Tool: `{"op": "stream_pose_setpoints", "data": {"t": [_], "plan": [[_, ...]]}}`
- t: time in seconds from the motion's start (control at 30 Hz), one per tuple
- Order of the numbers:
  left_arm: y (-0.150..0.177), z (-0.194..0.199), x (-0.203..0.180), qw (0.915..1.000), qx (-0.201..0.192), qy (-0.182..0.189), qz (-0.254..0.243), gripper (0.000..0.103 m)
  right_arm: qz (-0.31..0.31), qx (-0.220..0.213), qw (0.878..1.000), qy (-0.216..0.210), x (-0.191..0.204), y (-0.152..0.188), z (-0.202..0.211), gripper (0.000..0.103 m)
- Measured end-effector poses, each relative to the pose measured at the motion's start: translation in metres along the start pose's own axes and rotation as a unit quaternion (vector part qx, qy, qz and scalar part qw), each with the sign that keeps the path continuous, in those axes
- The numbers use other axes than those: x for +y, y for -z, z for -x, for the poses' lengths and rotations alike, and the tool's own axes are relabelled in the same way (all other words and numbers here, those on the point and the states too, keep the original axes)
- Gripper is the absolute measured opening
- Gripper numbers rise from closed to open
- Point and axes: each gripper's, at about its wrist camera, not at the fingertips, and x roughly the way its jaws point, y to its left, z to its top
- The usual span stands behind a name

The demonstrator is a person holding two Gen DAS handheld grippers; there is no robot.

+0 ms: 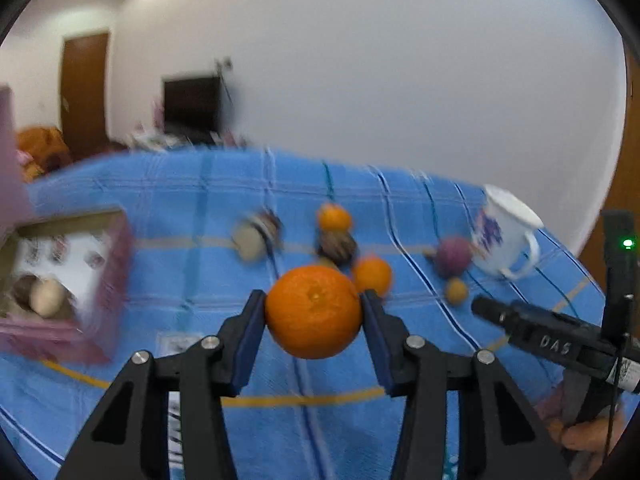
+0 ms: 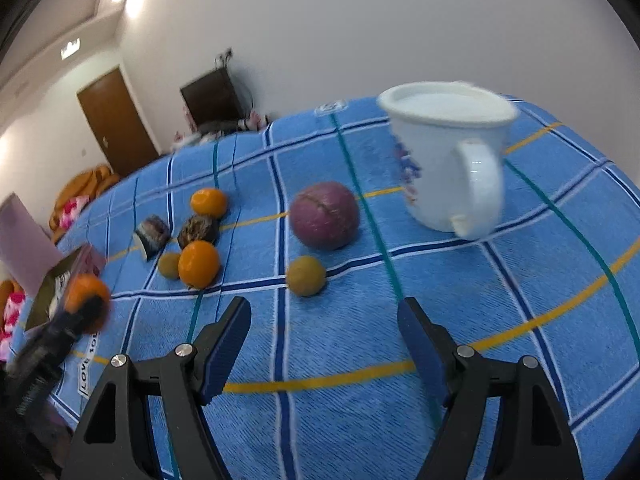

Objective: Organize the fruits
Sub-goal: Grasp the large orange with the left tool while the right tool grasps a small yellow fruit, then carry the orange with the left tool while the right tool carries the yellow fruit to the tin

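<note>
My left gripper (image 1: 314, 312) is shut on a large orange (image 1: 314, 312) and holds it above the blue checked cloth (image 1: 200, 200). The same orange shows blurred at the left of the right wrist view (image 2: 86, 294). To the left lies an open pink box (image 1: 112, 276) holding brown and tan fruits. On the cloth lie two small oranges (image 2: 199, 263), dark brown fruits (image 2: 198, 229), a purple round fruit (image 2: 324, 216) and small tan fruits (image 2: 306, 275). My right gripper (image 2: 324, 328) is open and empty, just in front of one tan fruit.
A white enamel mug (image 2: 448, 160) with a handle stands at the right on the cloth, behind the purple fruit. The right gripper's body (image 1: 552, 336) reaches in at the right of the left wrist view. A white wall rises behind the cloth.
</note>
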Motion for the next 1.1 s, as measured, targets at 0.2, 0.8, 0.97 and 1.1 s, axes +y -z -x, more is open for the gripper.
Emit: {"op": "stream_pose_setpoints", "data": {"t": [0.2, 0.8, 0.97, 1.1], "plan": [[-0.008, 0.0, 0.027, 0.9987, -0.016, -0.048, 0.007, 0.05, 0.021, 0.039, 0.999, 0.024, 0.019, -0.022, -0.04, 0.058], [-0.01, 0.007, 0.045, 0.9978, -0.007, -0.062, 0.021, 0.05, 0.036, -0.032, 0.998, -0.027, 0.049, -0.002, -0.01, 0.028], [-0.016, 0.022, 0.06, 0.9967, -0.024, -0.077, 0.009, 0.05, 0.042, -0.068, 0.993, -0.089, 0.082, 0.004, 0.016, 0.028], [-0.021, 0.026, 0.081, 0.995, -0.028, -0.096, 0.007, 0.05, 0.055, -0.08, 0.99, -0.102, 0.114, 0.006, 0.022, 0.028]]}}
